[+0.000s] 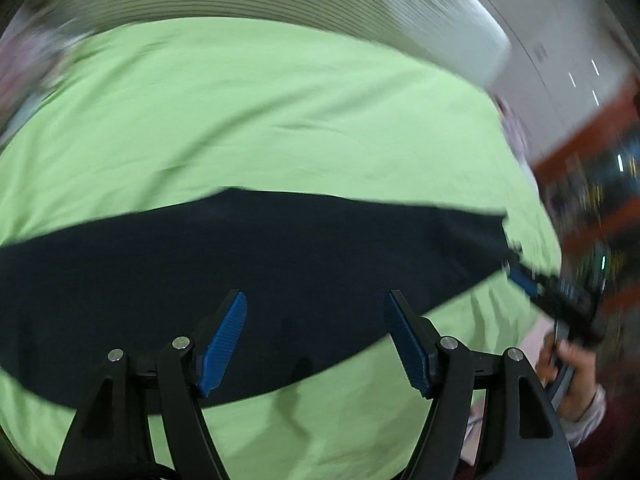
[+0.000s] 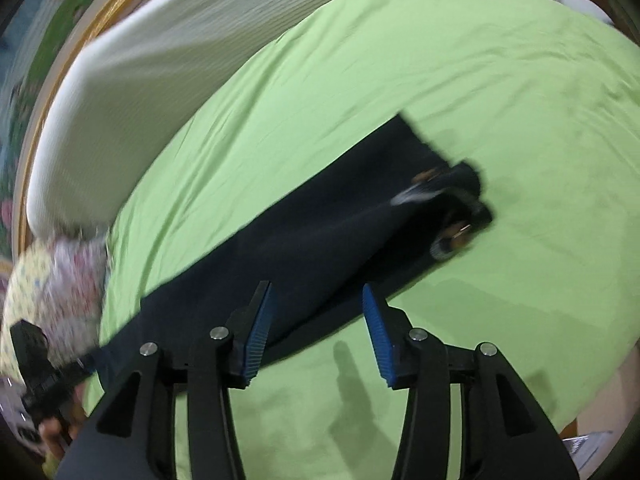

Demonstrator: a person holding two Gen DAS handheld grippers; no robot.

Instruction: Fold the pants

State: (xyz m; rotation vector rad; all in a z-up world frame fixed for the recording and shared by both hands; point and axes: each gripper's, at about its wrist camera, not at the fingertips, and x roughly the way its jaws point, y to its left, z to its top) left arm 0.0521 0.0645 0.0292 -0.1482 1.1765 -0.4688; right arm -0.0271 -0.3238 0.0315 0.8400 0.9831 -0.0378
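Dark navy pants [image 1: 248, 276] lie in a long band across a light green bed sheet [image 1: 260, 120]. My left gripper [image 1: 316, 300] is open above the pants' middle, holding nothing. In the left wrist view the right gripper [image 1: 520, 276] shows at the pants' right end, blurred. In the right wrist view the pants [image 2: 320, 248] run diagonally, with the waistband end [image 2: 452, 200] at the far right showing a white label and buttons. My right gripper [image 2: 316, 296] is open over the near edge of the pants, empty. The left gripper [image 2: 60, 376] shows at the lower left, at the other end.
A white ribbed headboard [image 1: 320, 4] borders the far side of the bed and also shows in the right wrist view [image 2: 160, 48]. A floral pillow [image 2: 52, 280] lies at the left. Shelving [image 1: 592, 184] stands beyond the bed's right edge. A hand [image 1: 572, 376] grips the right tool.
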